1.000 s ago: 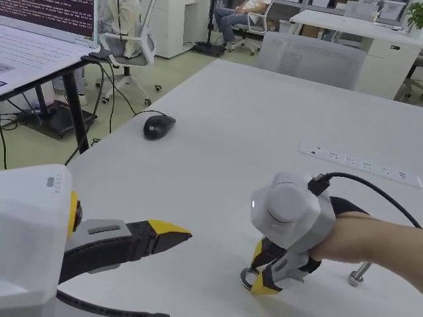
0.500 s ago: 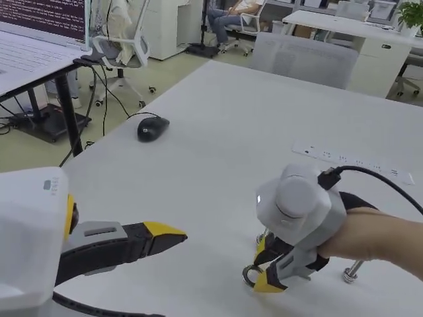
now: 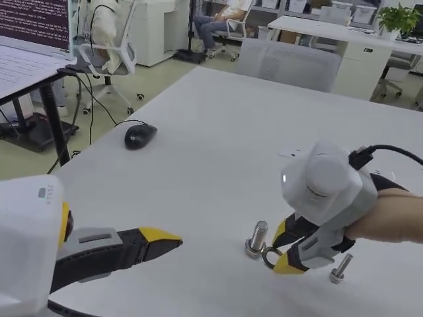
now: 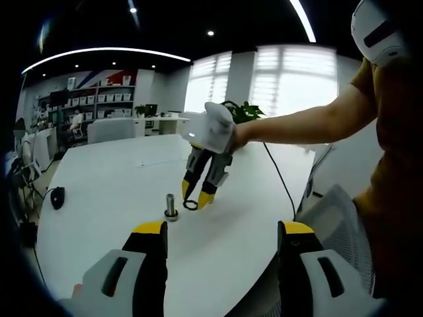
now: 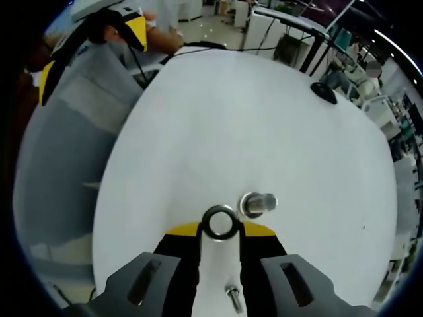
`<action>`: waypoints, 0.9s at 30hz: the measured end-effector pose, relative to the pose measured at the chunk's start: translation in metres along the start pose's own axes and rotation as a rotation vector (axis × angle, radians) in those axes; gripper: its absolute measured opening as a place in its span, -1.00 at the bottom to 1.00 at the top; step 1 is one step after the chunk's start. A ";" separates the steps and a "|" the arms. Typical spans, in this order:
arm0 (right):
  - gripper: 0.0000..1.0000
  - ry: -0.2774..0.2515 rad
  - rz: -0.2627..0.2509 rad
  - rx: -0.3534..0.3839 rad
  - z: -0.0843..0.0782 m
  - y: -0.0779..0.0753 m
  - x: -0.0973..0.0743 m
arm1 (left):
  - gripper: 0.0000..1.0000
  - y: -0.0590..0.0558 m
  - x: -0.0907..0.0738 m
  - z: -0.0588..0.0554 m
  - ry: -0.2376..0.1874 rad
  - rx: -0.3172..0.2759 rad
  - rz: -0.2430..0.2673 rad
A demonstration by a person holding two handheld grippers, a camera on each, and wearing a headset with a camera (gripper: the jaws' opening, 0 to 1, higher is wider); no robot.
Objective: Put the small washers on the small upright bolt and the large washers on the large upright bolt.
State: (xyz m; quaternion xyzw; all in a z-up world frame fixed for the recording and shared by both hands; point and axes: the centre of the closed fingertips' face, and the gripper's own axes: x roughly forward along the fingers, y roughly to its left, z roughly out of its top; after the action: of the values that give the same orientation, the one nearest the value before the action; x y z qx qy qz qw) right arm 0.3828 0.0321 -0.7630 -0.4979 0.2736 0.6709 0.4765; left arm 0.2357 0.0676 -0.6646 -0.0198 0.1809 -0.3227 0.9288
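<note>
Right gripper (image 5: 220, 228): clamped on one washer (image 5: 220, 209) at its tips.
Bolts: two; large bolt (image 3: 256, 238) just beside those tips, small bolt (image 3: 340, 269) behind them.
Left gripper (image 4: 223, 230): jaws apart, empty.

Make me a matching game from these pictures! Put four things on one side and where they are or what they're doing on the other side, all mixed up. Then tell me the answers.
Things:
1. washer
2. computer mouse
3. large bolt
4. left gripper

Clues:
A. black, near the edge of the table, away from both grippers
B. jaws apart, nothing between them
C. pinched in the right gripper
D. stands upright, close beside the washer

Pairs: 1-C, 2-A, 3-D, 4-B.
</note>
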 end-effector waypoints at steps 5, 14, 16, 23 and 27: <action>-0.57 -0.002 -0.036 -0.003 0.003 -0.018 -0.012 | 0.34 -0.001 0.001 0.000 0.006 0.002 -0.005; -0.57 -0.008 -0.059 -0.029 0.018 -0.039 -0.016 | 0.34 0.001 0.002 0.004 0.006 0.012 -0.002; -0.57 -0.005 -0.056 -0.035 0.019 -0.041 -0.015 | 0.34 0.001 0.002 0.003 0.007 0.011 -0.003; -0.57 0.003 -0.036 -0.045 0.022 -0.042 -0.006 | 0.34 0.005 0.002 0.003 0.006 0.006 0.005; -0.57 0.004 -0.029 -0.045 0.023 -0.042 -0.004 | 0.34 0.006 0.001 0.002 0.008 0.004 0.008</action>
State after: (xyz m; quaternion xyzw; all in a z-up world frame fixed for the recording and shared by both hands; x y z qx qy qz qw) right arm 0.4120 0.0664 -0.7470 -0.5138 0.2518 0.6690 0.4744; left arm 0.2410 0.0712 -0.6639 -0.0161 0.1841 -0.3196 0.9294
